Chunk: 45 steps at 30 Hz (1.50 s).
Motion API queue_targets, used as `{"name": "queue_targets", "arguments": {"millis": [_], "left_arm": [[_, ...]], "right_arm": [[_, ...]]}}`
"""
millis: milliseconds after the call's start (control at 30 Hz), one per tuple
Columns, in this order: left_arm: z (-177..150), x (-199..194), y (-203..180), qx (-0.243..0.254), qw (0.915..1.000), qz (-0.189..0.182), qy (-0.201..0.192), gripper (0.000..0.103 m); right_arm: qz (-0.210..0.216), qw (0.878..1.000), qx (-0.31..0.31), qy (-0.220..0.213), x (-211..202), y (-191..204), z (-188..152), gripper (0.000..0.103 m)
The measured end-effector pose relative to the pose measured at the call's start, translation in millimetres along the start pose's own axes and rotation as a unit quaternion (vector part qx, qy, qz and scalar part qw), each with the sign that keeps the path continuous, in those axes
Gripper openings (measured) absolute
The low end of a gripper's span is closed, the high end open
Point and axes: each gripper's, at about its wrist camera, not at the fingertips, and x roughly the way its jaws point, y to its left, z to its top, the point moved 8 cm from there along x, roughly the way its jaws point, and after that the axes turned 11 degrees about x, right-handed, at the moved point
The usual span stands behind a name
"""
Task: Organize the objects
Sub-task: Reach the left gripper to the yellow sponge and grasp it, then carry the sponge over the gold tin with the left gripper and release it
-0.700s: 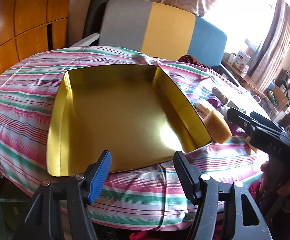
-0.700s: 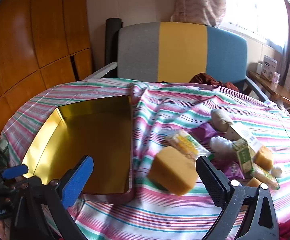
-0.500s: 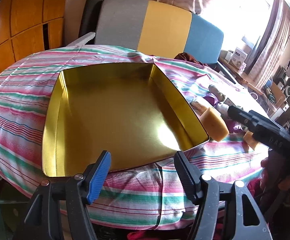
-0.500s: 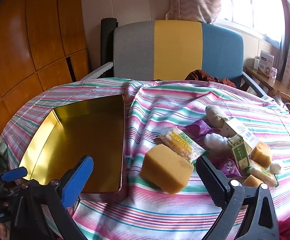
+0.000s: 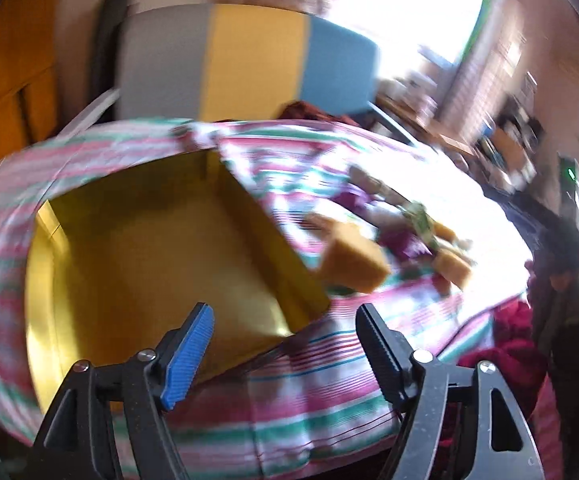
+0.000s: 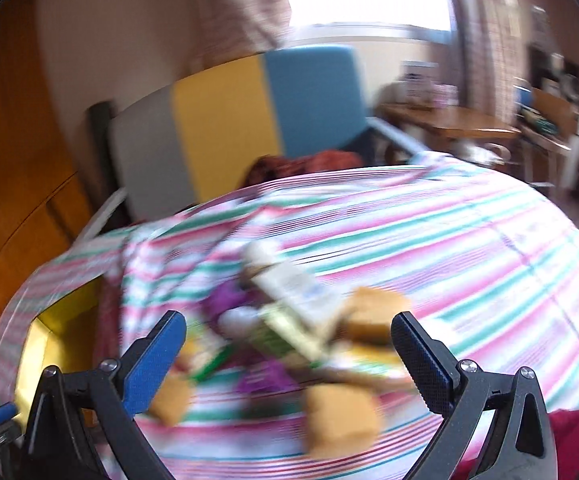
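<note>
Both tools held open above a striped tabletop [image 6: 469, 240], with a gold tin at its left and a cluster of small items near its front edge; both views are motion-blurred.

The left tool [image 5: 285, 344] stands with its 2 jaws apart and nothing between them, over the front rim of the empty gold tin [image 5: 149, 260], which sits on the left part of the tabletop. The right tool [image 6: 289, 340] is spread wide, holding nothing, over the cluster. A yellow sponge block [image 5: 353, 258] lies just beside the tin's right wall; a white-and-green carton [image 6: 289, 304], purple wrappers [image 6: 225, 300] and further sponge blocks [image 6: 341, 416] lie close together to its right. A grey-yellow-blue chair [image 6: 225, 128] stands behind the far edge.
</note>
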Motion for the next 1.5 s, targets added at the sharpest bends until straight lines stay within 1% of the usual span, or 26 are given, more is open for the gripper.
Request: {"name": "queue_targets", "arguments": {"millis": [67, 133, 167, 200, 233, 267, 300, 333, 367, 433, 533, 633, 733, 833, 867, 933, 1033, 1133, 1233, 1367, 1500], "left_arm": [[13.0, 12.3, -18.5, 0.039, 0.9992, -0.006, 0.007, 0.083], [22.7, 25.0, -34.7, 0.071, 0.9973, -0.013, 0.015, 0.083], [28.1, 32.2, -41.6, 0.085, 0.9961, -0.013, 0.016, 0.085], [32.3, 40.7, -47.3, 0.098, 0.9949, -0.013, 0.023, 0.087], [37.2, 53.2, -54.8, 0.111, 0.9932, -0.014, 0.034, 0.089], [40.7, 62.1, -59.3, 0.118, 0.9922, -0.016, 0.037, 0.09], [41.5, 67.8, -61.4, 0.124, 0.9914, -0.019, 0.039, 0.091], [44.6, 78.9, -66.1, 0.135, 0.9897, -0.017, 0.044, 0.095], [46.0, 85.6, -68.3, 0.14, 0.989, -0.014, 0.045, 0.097], [47.2, 102.3, -71.9, 0.147, 0.9871, -0.014, 0.062, 0.097], [48.2, 118.6, -73.7, 0.151, 0.9853, -0.017, 0.079, 0.098], [48.8, 130.8, -78.9, 0.163, 0.982, -0.018, 0.094, 0.098], [48.5, 142.5, -83.8, 0.179, 0.9782, -0.014, 0.104, 0.098], [46.8, 156.3, -83.5, 0.184, 0.9759, -0.002, 0.117, 0.097], [45.1, 161.0, -83.0, 0.184, 0.9755, 0.001, 0.121, 0.094], [43.0, 163.6, -81.2, 0.183, 0.9755, 0.01, 0.122, 0.078], [43.2, 152.1, -81.4, 0.169, 0.9805, -0.005, 0.101, 0.076], [42.7, 123.1, -77.7, 0.14, 0.9877, -0.015, 0.068, 0.076], [35.7, 93.1, -65.8, 0.108, 0.9928, -0.024, 0.045, 0.076], [23.6, 56.5, -51.2, 0.064, 0.9965, -0.05, 0.02, 0.076], [20.9, 25.4, -44.0, 0.037, 0.9965, -0.074, -0.012, 0.076]], "right_arm": [[-0.015, 1.0, 0.023, -0.008, 4.3, -30.1, 4.6, 0.103], [-0.021, 0.999, 0.049, -0.005, 7.6, -49.7, 0.4, 0.103], [-0.015, 0.995, 0.095, 0.009, 10.0, -63.1, -2.6, 0.103], [0.003, 0.993, 0.119, 0.015, 11.0, -65.3, -1.4, 0.103], [0.019, 0.991, 0.136, 0.009, 8.7, -67.1, 0.9, 0.103], [0.02, 0.989, 0.146, 0.003, 7.1, -69.2, 2.3, 0.103], [0.019, 0.988, 0.153, 0.007, 8.6, -71.7, 2.1, 0.103], [0.027, 0.987, 0.16, 0.012, 9.8, -71.9, 1.8, 0.103], [0.04, 0.985, 0.164, 0.02, 11.4, -69.5, 0.4, 0.103], [0.046, 0.986, 0.159, 0.029, 14.5, -66.0, 0.1, 0.103], [0.055, 0.987, 0.149, 0.04, 18.3, -57.0, -3.8, 0.103], [0.062, 0.987, 0.139, 0.042, 16.3, -57.6, -5.5, 0.103], [0.066, 0.987, 0.14, 0.046, 16.4, -57.7, -7.0, 0.103], [0.07, 0.986, 0.145, 0.045, 16.0, -59.2, -6.8, 0.103], [0.071, 0.985, 0.148, 0.046, 15.7, -60.1, -6.8, 0.103], [0.072, 0.985, 0.15, 0.047, 15.9, -60.4, -7.1, 0.103], [0.071, 0.985, 0.149, 0.05, 16.9, -60.3, -7.8, 0.103], [0.07, 0.985, 0.147, 0.054, 18.1, -58.8, -9.1, 0.103], [0.066, 0.986, 0.138, 0.06, 20.0, -55.4, -11.7, 0.103], [0.061, 0.989, 0.108, 0.076, 24.5, -44.6, -18.8, 0.103], [0.058, 0.991, 0.062, 0.107, 33.6, -27.6, -32.6, 0.103]]}}
